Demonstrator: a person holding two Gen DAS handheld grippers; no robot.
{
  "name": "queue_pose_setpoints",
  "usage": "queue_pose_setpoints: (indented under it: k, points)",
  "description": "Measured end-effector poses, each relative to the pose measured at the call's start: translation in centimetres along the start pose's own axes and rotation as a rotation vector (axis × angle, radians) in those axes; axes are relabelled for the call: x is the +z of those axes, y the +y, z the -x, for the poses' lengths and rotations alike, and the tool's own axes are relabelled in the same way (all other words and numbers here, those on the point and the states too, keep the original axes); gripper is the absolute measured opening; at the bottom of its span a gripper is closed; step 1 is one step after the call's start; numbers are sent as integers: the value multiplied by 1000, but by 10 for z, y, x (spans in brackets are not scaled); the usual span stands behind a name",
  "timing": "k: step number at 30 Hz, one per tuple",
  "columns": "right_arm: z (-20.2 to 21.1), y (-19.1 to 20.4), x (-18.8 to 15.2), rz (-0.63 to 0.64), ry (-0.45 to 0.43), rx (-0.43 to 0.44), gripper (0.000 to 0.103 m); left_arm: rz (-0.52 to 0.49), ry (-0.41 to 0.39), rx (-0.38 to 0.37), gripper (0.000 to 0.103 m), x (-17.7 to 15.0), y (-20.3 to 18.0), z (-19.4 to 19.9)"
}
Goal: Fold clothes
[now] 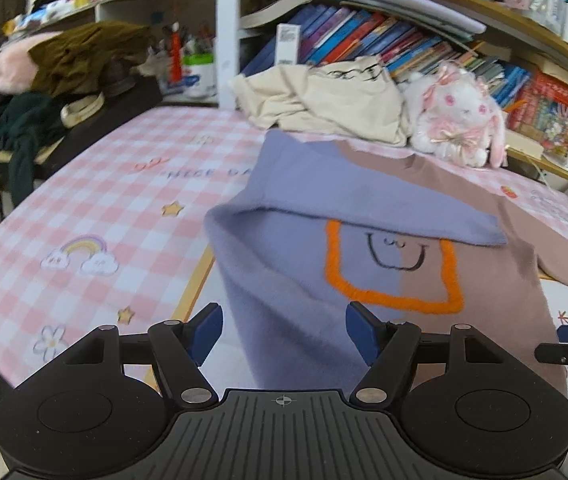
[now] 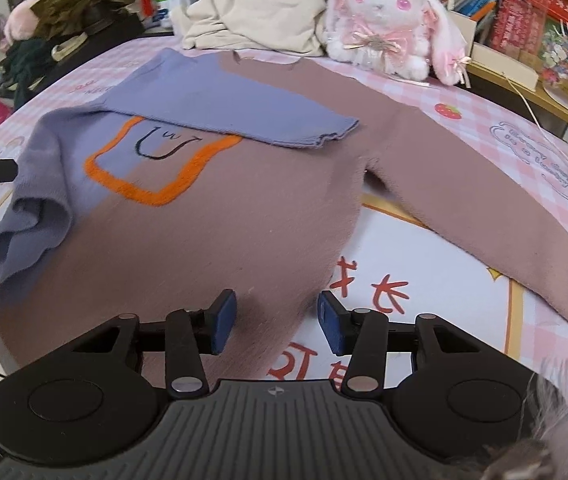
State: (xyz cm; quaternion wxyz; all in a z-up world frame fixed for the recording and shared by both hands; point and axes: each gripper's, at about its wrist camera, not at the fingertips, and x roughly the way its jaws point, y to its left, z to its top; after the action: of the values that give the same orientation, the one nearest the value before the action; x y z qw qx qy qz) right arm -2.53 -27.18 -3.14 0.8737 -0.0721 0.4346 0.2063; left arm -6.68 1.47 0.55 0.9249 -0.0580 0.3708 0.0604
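Tablecloth (image 1: 84, 208) print "NICE DA…"; sweater (image 2: 244, 208) smiley.

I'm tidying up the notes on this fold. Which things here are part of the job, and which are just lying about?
Part of the job:
sweater
purple sleeve
brown sleeve

Lying about:
plush rabbit
cream garment
books
dark clothes pile

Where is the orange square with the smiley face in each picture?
Left wrist view: orange square sits centre, above the hand-held gripper, partly under the folded purple sleeve.
Right wrist view: orange square sits left of centre.
Shared landmark: white plush bunny behind the sweater.
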Motion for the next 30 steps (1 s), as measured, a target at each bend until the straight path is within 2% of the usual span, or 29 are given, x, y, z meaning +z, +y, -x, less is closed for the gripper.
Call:
queue_pose_setpoints:
  k: [1, 4, 5, 6, 7, 8, 9, 12, 14, 17, 18, 20, 21, 22, 24, 26, 28, 30]
  points:
    - [0, 0, 0, 5, -1, 3, 41, 10, 4, 1, 70, 0, 0, -1]
    - [0, 2, 0, 20, -2, 13, 35, 84, 57, -60, 69, 5, 0, -13]
    - [0, 2, 1, 28, -2, 12, 35, 114, 85, -82, 65, 6, 0, -20]
    - [0, 3, 1, 34, -1, 12, 35, 154, 108, -94, 43, 7, 1, -26]
    - [0, 3, 1, 40, -1, 12, 34, 190, 126, -107, 27, 6, 2, -30]
    - [-1, 3, 1, 43, 0, 13, 34, 220, 135, -110, 5, 6, 5, -32]
    - [-1, 2, 1, 44, 1, 15, 34, 250, 143, -108, 4, 5, 8, -32]
    - [-1, -1, 1, 42, 3, 21, 32, 290, 88, -80, 4, 6, 26, -12]
    - [-1, -2, 1, 39, 4, 26, 32, 301, 71, -23, 4, 7, 48, 6]
    - [-2, -3, 0, 41, 4, 31, 32, 211, 133, 190, 12, -1, 74, 14]
    - [-2, -3, 0, 42, 3, 32, 32, 142, 160, 289, 13, -2, 76, 13]
    - [-2, -4, -1, 43, 0, 34, 32, 10, 171, 386, 13, -3, 66, 9]
    - [-2, -4, -1, 41, -1, 35, 32, -31, 152, 380, 14, -2, 57, 9]
    - [-2, -4, -1, 40, -2, 37, 32, -62, 119, 326, 16, 0, 43, 8]
    - [-2, -5, -2, 37, -4, 39, 32, -137, 59, 199, 33, 6, 9, 4]
    - [-2, -6, -3, 33, -6, 40, 32, -254, 19, 83, 38, 11, -33, -7]
    - [-2, -6, -3, 26, -7, 43, 31, -422, -3, -12, 38, 13, -82, -22]
    - [-2, -7, -3, 16, -8, 56, 17, -581, -40, -76, 38, 9, -124, -34]
